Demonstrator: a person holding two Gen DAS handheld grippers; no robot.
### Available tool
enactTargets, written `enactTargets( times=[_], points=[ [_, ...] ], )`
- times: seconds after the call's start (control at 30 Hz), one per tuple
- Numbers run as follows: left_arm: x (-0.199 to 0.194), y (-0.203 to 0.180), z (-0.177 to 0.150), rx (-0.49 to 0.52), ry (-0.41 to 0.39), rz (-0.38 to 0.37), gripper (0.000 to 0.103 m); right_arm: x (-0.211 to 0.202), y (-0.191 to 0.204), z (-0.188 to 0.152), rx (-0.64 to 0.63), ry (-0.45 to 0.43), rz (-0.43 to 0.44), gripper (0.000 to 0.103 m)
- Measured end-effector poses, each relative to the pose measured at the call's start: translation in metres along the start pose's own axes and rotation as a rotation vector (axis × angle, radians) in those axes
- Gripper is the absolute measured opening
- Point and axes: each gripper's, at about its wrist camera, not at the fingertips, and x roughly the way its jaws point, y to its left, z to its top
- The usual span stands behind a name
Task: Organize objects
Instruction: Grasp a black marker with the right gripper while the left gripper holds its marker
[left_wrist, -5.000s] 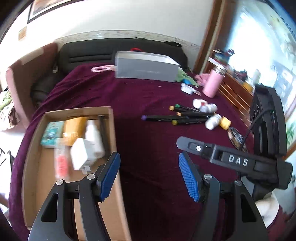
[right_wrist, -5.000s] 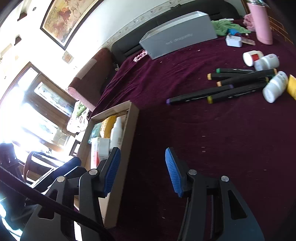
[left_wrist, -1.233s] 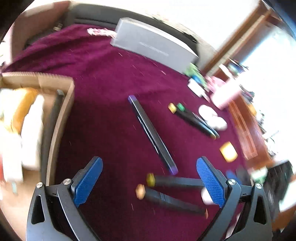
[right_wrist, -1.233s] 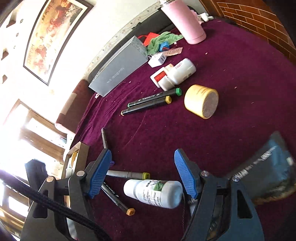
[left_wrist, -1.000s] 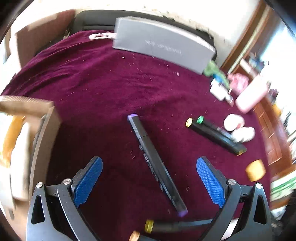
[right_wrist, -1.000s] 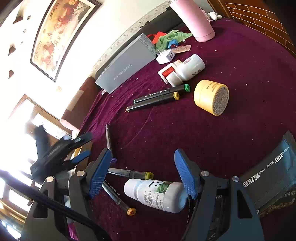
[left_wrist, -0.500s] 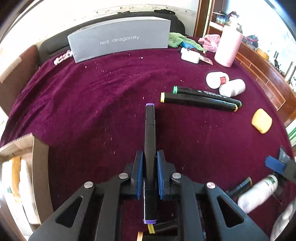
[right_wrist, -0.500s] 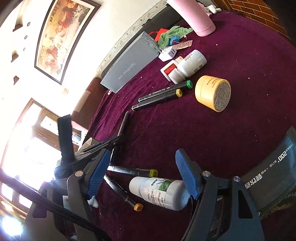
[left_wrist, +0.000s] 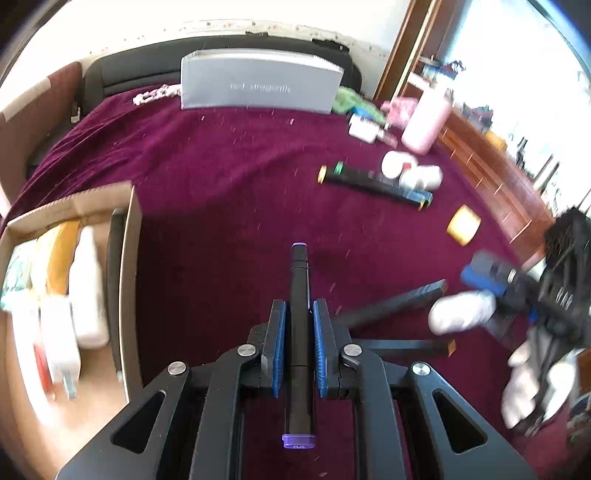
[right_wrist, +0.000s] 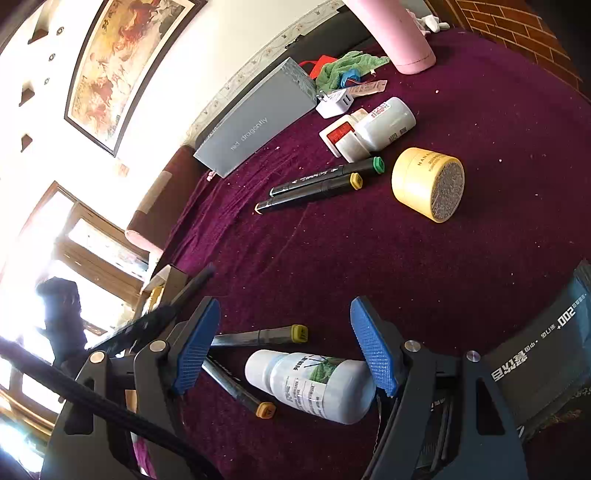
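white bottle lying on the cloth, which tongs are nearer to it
Right. The right tongs are open with the white bottle lying between their fingers. The left tongs are off to its side, shut on the purple-capped marker.

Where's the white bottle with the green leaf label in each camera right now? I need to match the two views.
Left wrist: white bottle at right of middle, blurred, beside the right gripper.
Right wrist: lying on its side at bottom centre, between the open jaws.
Shared landmark: the grey box at the far edge.
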Motion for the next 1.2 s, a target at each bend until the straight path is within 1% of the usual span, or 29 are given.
enactTargets(
  times=[0.03, 0.1, 0.13, 0.2, 0.27, 0.33, 0.37, 0.4, 0.43, 0.47, 0.5, 0.53, 0.57, 0.6, 0.67, 0.77, 0.87, 0.93, 1.07, 1.1, 1.13, 1.17, 1.2],
  points=[
    [0.004, 0.000, -0.004, 0.005, 0.012, 0.023, 0.011, 0.001, 0.001, -0.001, -0.009, 0.000, -0.014, 0.073],
    [0.011, 0.001, -0.009, 0.001, 0.046, 0.035, 0.012, 0.002, 0.004, -0.002, -0.025, 0.001, -0.036, 0.073],
    [0.010, 0.000, -0.009, 0.009, 0.030, 0.052, 0.012, 0.003, 0.006, -0.002, -0.030, 0.000, -0.045, 0.073],
    [0.010, -0.001, -0.008, 0.013, 0.033, 0.065, 0.012, 0.001, 0.010, -0.003, -0.029, -0.001, -0.057, 0.073],
    [0.013, -0.005, -0.005, 0.023, 0.030, 0.095, 0.013, -0.002, 0.019, -0.006, -0.043, 0.013, -0.046, 0.073],
    [0.017, -0.008, -0.006, 0.033, 0.016, 0.110, 0.013, -0.004, 0.031, -0.012, -0.070, 0.043, -0.031, 0.073],
    [0.020, -0.009, -0.006, 0.036, 0.018, 0.111, 0.014, -0.003, 0.038, -0.015, -0.089, 0.063, -0.029, 0.073],
    [0.027, -0.009, -0.008, 0.034, 0.037, 0.106, 0.014, -0.003, 0.044, -0.017, -0.108, 0.078, -0.033, 0.073],
    [0.026, -0.011, -0.009, 0.045, 0.015, 0.112, 0.015, -0.002, 0.048, -0.020, -0.122, 0.087, -0.035, 0.073],
    [0.025, -0.013, -0.010, 0.065, 0.013, 0.122, 0.015, -0.001, 0.052, -0.022, -0.138, 0.097, -0.038, 0.073],
    [0.024, -0.014, -0.012, 0.073, 0.019, 0.117, 0.015, 0.002, 0.057, -0.024, -0.152, 0.109, -0.038, 0.073],
    [0.020, -0.013, -0.013, 0.060, 0.027, 0.088, 0.012, 0.005, 0.063, -0.026, -0.172, 0.128, -0.037, 0.074],
    [0.017, -0.012, -0.015, 0.047, 0.036, 0.059, 0.011, 0.006, 0.066, -0.029, -0.183, 0.140, -0.039, 0.074],
    [0.012, -0.010, -0.019, 0.038, 0.037, 0.038, 0.011, 0.009, 0.071, -0.032, -0.207, 0.151, -0.049, 0.076],
    [0.002, -0.010, -0.025, 0.041, 0.019, 0.031, 0.011, 0.012, 0.082, -0.036, -0.270, 0.163, -0.090, 0.077],
    [-0.014, -0.006, -0.031, 0.010, 0.004, -0.019, 0.011, 0.019, 0.101, -0.045, -0.390, 0.203, -0.133, 0.077],
    [-0.030, 0.003, -0.038, -0.032, -0.016, -0.065, 0.011, 0.026, 0.122, -0.060, -0.559, 0.236, -0.207, 0.077],
    [-0.038, 0.008, -0.042, -0.046, -0.025, -0.077, 0.011, 0.035, 0.133, -0.070, -0.657, 0.271, -0.241, 0.077],
    [-0.048, 0.012, -0.056, -0.050, -0.016, -0.101, 0.011, 0.053, 0.141, -0.083, -0.760, 0.342, -0.259, 0.076],
    [-0.048, 0.010, -0.060, -0.045, -0.006, -0.105, 0.011, 0.059, 0.141, -0.084, -0.775, 0.355, -0.273, 0.074],
    [-0.046, 0.007, -0.064, -0.038, 0.006, -0.105, 0.011, 0.066, 0.140, -0.084, -0.782, 0.371, -0.280, 0.067],
    [-0.042, 0.005, -0.068, -0.033, 0.021, -0.106, 0.012, 0.073, 0.139, -0.083, -0.780, 0.391, -0.281, 0.064],
    [-0.040, 0.004, -0.070, -0.031, 0.031, -0.108, 0.012, 0.080, 0.137, -0.082, -0.774, 0.412, -0.287, 0.056]
  ],
)
